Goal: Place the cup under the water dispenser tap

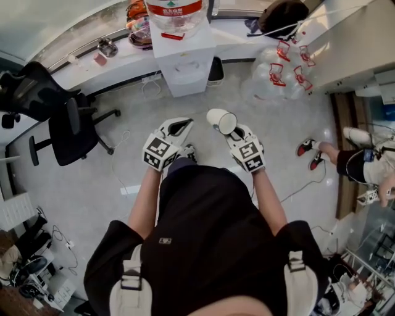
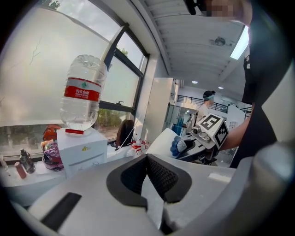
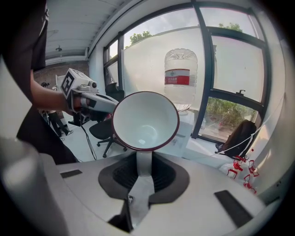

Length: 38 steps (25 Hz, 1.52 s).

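Observation:
A white cup [image 1: 222, 121] with a dark red rim lies tilted in my right gripper [image 1: 229, 131], its mouth facing back at me. In the right gripper view the pads are shut on the handle of the cup [image 3: 145, 120]. The white water dispenser [image 1: 184, 58] stands ahead against the counter, with a large clear bottle [image 1: 174, 9] on top; the cup is well short of it. My left gripper [image 1: 180, 127] hangs beside the right one, and in its own view the left gripper [image 2: 148, 177] has its pads together with nothing between them. The dispenser [image 2: 83, 150] shows to its left.
A black office chair [image 1: 68, 126] stands to the left on the grey floor. A counter [image 1: 117, 58] with small items runs under the window. Several clear bottles with red handles [image 1: 281, 71] lie right of the dispenser. A seated person [image 1: 364, 163] is at the far right.

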Available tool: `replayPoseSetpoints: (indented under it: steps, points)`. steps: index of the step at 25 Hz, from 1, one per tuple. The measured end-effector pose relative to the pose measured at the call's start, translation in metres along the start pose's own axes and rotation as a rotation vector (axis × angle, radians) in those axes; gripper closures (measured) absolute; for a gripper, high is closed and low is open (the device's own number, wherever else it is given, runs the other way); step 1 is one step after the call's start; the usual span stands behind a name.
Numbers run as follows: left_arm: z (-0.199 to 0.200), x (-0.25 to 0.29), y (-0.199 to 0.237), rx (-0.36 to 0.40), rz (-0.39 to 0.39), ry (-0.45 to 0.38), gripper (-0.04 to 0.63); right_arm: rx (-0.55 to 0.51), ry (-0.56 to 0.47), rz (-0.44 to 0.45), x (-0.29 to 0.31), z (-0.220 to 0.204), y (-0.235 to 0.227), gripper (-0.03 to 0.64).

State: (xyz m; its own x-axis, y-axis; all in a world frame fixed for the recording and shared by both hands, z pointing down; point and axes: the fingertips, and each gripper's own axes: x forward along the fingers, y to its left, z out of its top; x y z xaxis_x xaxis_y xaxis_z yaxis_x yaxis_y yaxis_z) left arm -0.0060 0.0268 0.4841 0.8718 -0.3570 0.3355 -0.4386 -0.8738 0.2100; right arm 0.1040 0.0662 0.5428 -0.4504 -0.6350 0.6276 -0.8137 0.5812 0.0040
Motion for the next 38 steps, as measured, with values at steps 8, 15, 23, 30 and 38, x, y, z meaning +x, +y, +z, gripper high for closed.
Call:
replayPoseSetpoints:
  steps: [8,15,23,30,38]
  points:
    - [0.008,0.005,0.026,0.019,-0.03,-0.002,0.596,0.026,-0.001,-0.039,0.017,0.008,-0.01,0.577]
    - [0.006,-0.004,0.054,0.009,-0.022,-0.003,0.597,0.021,0.014,-0.041,0.039,0.019,-0.009,0.575]
    - [-0.003,-0.022,0.078,-0.006,0.003,-0.005,0.597,0.011,0.024,-0.031,0.059,0.026,0.003,0.575]
    - [-0.008,-0.031,0.085,-0.02,0.024,-0.006,0.596,0.001,0.039,-0.014,0.067,0.026,0.008,0.575]
    - [-0.013,-0.034,0.098,-0.041,0.099,-0.021,0.596,-0.04,0.044,0.051,0.086,0.028,0.001,0.575]
